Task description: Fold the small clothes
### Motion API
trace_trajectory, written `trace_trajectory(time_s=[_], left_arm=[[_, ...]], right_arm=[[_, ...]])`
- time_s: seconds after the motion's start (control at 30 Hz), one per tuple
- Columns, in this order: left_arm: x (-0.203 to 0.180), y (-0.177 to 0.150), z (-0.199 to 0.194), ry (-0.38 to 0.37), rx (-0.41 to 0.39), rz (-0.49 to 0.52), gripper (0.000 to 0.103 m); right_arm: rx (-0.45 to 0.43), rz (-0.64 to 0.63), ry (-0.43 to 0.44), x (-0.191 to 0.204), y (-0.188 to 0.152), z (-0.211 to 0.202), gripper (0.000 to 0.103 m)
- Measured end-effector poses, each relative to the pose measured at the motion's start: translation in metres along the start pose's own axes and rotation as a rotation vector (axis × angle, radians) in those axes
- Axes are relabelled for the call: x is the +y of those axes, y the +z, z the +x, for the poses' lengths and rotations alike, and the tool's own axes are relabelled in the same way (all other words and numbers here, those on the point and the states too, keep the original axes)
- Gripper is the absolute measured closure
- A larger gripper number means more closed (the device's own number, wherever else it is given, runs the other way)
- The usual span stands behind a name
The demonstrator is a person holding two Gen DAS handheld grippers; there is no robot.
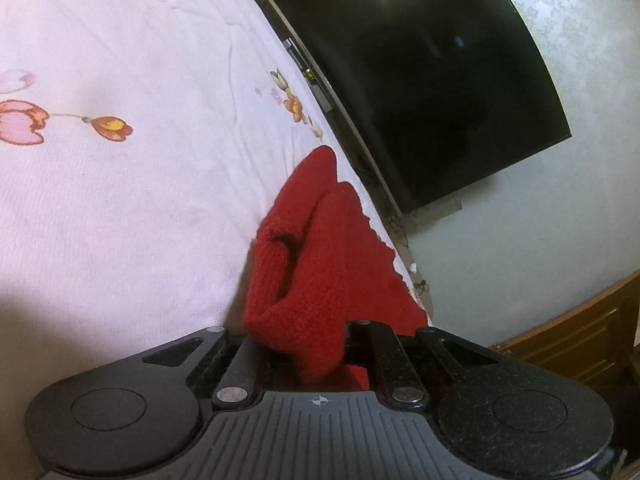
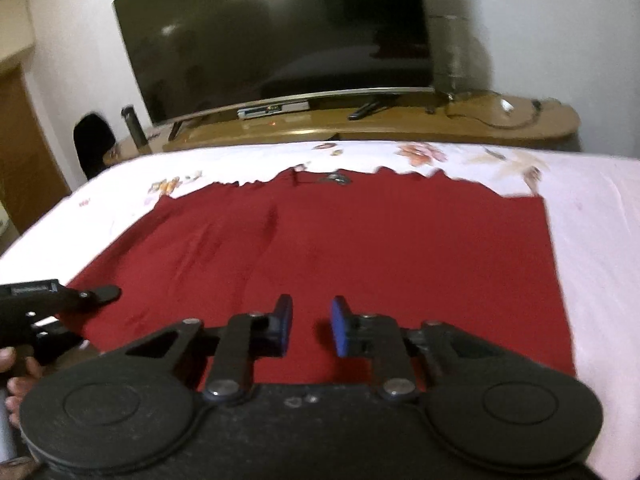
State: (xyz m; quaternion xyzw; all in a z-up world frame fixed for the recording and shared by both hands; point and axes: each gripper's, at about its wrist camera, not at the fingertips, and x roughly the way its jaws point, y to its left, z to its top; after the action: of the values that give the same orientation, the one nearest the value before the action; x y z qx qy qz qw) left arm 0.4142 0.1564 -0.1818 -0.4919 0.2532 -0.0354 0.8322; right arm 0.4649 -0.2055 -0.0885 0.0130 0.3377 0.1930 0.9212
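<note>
While a dark television (image 2: 276, 40) fills the wall behind, the bed's pale flowered sheet (image 2: 600, 240) carries a red knitted garment (image 2: 360, 248) spread flat across it. Clenched on a bunched fold at that garment's left edge, the left gripper (image 1: 308, 352) lifts it slightly. Over the near hem, the right gripper (image 2: 311, 326) hangs with jaws parted, grasping nothing.

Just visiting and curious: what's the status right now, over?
Left gripper shut on red knit garment, edge bunched up. Right gripper open, above the cloth. Garment mostly flat on floral bedsheet. Nothing in the way.
</note>
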Motion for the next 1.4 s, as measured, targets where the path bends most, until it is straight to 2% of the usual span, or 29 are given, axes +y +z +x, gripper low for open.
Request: trace_trajectory(time_s=[0.17,0.27,0.4,0.5,0.63,0.73,0.83,0.93,1.0,1.07,1.1,1.13,1.17,1.2,1.23,1.27,1.33,1.4], left_arm=[[0.008,0.003,0.000,0.005,0.007,0.002,0.094],[0.006,0.006,0.003,0.007,0.012,0.022,0.094],[-0.012,0.012,-0.003,-0.046,-0.002,0.102,0.094],[-0.046,0.019,-0.004,-0.140,0.001,0.179,0.094],[-0.106,0.020,0.006,-0.284,0.039,0.278,0.094],[-0.155,0.005,0.028,-0.406,0.135,0.353,0.094],[-0.185,-0.021,0.062,-0.474,0.266,0.401,0.094],[-0.190,-0.059,0.108,-0.471,0.409,0.399,0.094],[-0.180,-0.089,0.144,-0.418,0.521,0.388,0.094],[-0.171,-0.116,0.167,-0.323,0.608,0.456,0.094],[-0.169,-0.123,0.166,-0.323,0.602,0.500,0.093],[-0.172,-0.124,0.160,-0.331,0.584,0.524,0.086],[-0.174,-0.122,0.156,-0.337,0.594,0.522,0.066],[-0.180,-0.116,0.150,-0.346,0.610,0.515,0.052],[-0.186,-0.109,0.135,-0.371,0.598,0.535,0.025],[-0.192,-0.101,0.115,-0.405,0.557,0.581,0.014],[-0.195,-0.083,0.086,-0.433,0.507,0.630,0.014],[-0.187,-0.059,0.072,-0.398,0.439,0.617,0.014]], right_arm=[[-0.012,-0.028,0.001,0.013,0.009,0.019,0.089],[0.065,-0.047,-0.066,0.013,0.002,0.043,0.095],[0.026,-0.083,-0.079,0.017,-0.006,0.042,0.096],[0.002,-0.110,-0.087,0.019,-0.011,0.042,0.095],[-0.009,0.016,-0.031,0.001,-0.009,0.041,0.096],[-0.008,0.118,0.024,-0.015,-0.009,0.041,0.097],[0.001,0.307,0.127,-0.048,-0.009,0.032,0.099],[-0.098,0.603,0.168,-0.115,-0.027,-0.012,0.074],[-0.154,0.746,0.164,-0.158,-0.046,-0.044,0.060],[-0.223,0.857,0.159,-0.194,-0.068,-0.075,0.039],[-0.247,0.891,0.149,-0.207,-0.077,-0.089,0.034],[-0.262,0.905,0.140,-0.216,-0.082,-0.099,0.032],[-0.277,0.913,0.141,-0.224,-0.087,-0.111,0.032],[-0.287,0.915,0.153,-0.227,-0.089,-0.117,0.032],[-0.298,0.910,0.167,-0.230,-0.091,-0.124,0.032],[-0.303,0.899,0.178,-0.229,-0.090,-0.129,0.032],[-0.304,0.879,0.202,-0.225,-0.087,-0.133,0.032],[-0.292,0.861,0.237,-0.216,-0.083,-0.132,0.032]])
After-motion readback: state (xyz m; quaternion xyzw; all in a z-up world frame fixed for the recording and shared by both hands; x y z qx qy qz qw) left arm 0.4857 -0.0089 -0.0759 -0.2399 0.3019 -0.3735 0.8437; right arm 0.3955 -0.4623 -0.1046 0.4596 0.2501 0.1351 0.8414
